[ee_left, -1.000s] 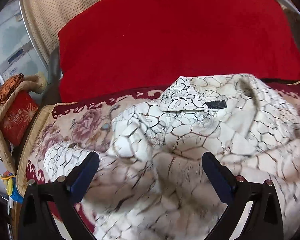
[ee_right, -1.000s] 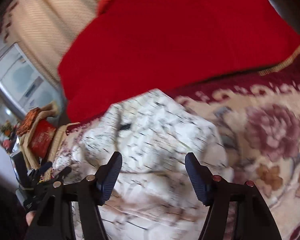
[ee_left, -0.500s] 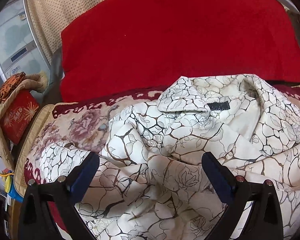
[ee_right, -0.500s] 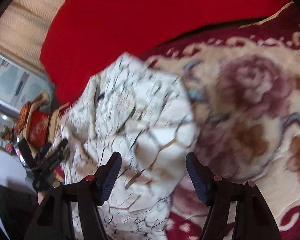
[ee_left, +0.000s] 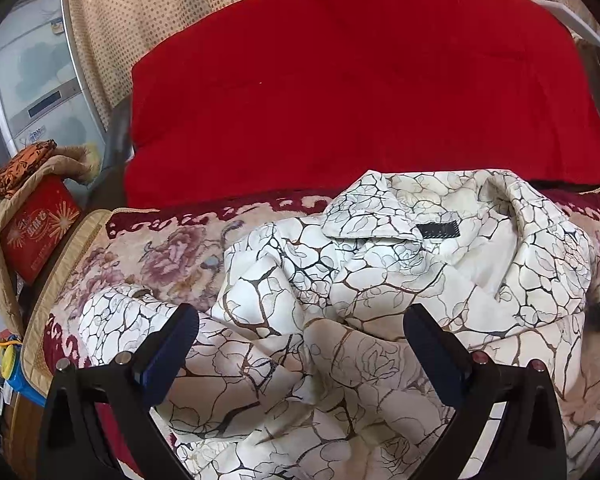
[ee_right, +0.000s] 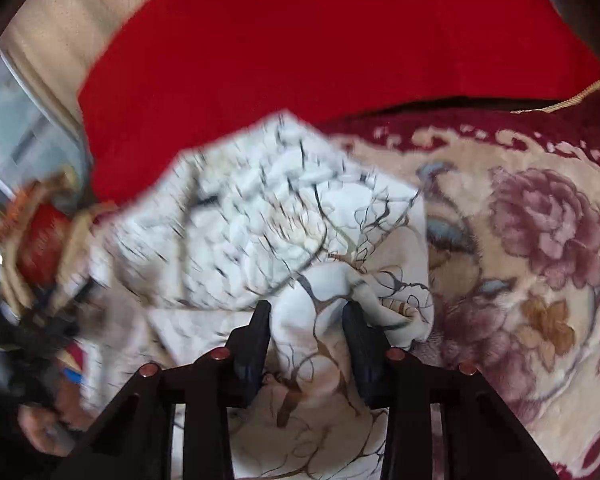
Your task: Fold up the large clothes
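A large white jacket (ee_left: 380, 292) with a brown and black crackle print lies crumpled on a floral blanket (ee_left: 168, 256), collar and black label away from me. My left gripper (ee_left: 300, 344) is open and empty, hovering over the jacket's near folds. In the right wrist view the jacket (ee_right: 268, 216) is blurred with motion. My right gripper (ee_right: 306, 328) has closed on a fold at the jacket's right edge, with cloth bunched between the fingers.
A big red quilt (ee_left: 340, 92) lies behind the jacket. A red box (ee_left: 36, 228) and cloths sit at the bed's left edge, by a grey appliance (ee_left: 32, 80). Bare floral blanket (ee_right: 540, 240) spreads to the right of the jacket.
My right gripper went from open to closed on the jacket's right edge fold. The jacket shifted under it. My left gripper has stayed open and almost still.
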Demonstrator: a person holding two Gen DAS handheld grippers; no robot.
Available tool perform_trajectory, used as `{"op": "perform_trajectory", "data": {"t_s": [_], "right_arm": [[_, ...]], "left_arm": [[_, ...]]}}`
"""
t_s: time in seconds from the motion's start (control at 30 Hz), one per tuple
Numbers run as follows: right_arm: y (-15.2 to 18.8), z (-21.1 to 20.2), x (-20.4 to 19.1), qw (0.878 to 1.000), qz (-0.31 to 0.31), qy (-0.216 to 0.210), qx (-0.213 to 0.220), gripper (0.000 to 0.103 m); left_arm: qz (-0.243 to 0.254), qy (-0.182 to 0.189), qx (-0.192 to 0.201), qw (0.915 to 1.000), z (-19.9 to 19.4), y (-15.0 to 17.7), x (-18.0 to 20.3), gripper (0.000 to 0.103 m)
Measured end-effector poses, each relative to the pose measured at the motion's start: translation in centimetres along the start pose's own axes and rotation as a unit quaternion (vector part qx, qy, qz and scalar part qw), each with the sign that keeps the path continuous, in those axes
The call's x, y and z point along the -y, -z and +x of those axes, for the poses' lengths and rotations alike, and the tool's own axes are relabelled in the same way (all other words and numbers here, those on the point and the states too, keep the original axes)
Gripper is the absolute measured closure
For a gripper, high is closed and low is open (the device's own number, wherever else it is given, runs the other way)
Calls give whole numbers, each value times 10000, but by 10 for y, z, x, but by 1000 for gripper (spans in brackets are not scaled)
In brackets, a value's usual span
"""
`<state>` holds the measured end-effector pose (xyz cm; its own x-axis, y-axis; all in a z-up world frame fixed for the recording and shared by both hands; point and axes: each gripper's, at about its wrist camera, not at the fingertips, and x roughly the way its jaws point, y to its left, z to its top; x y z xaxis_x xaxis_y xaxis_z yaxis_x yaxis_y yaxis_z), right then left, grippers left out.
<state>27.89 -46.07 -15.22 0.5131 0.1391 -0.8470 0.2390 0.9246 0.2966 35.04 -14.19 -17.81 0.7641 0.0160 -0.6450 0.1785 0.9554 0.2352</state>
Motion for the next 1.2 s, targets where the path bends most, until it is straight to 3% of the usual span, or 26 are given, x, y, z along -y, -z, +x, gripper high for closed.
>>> {"op": "perform_trajectory", "data": {"t_s": [0.07,0.13,0.23,0.33,0.43,0.57,0.73,0.9,1.07,1.2], "right_arm": [[1,16,-8,9988,-269,360,-178,61],[-1,9,-19,9972,-548,502,-128,49],[-3,-15,-26,9950,-724,659,215,46],[-7,-54,-22,9922,-693,500,908,40],[-10,-78,-21,9886,-533,-97,1404,31],[-3,-66,-46,9872,-879,-913,969,33],[19,-45,-87,9802,-1571,-1120,434,44],[38,-20,-108,9781,-1790,-1062,58,47],[43,31,-111,9828,-1634,-632,-589,46],[43,28,-119,9828,-1672,-620,-475,45]], "left_arm": [[-10,-17,29,10000,-2,1,-2,1],[-36,-87,91,9999,-7,1,-5,1],[-82,-127,147,9998,-15,-1,-10,1],[-125,-206,238,9994,-25,-3,-14,1],[-199,-272,338,9989,-37,-6,-17,1],[-232,-427,491,9976,-53,-6,-22,1],[-297,-595,548,9963,-69,0,-33,1],[-350,-708,543,9954,-77,5,-44,1],[-377,-733,495,9954,-77,8,-54,1],[-458,-829,352,9949,-72,14,-70,1]]}}
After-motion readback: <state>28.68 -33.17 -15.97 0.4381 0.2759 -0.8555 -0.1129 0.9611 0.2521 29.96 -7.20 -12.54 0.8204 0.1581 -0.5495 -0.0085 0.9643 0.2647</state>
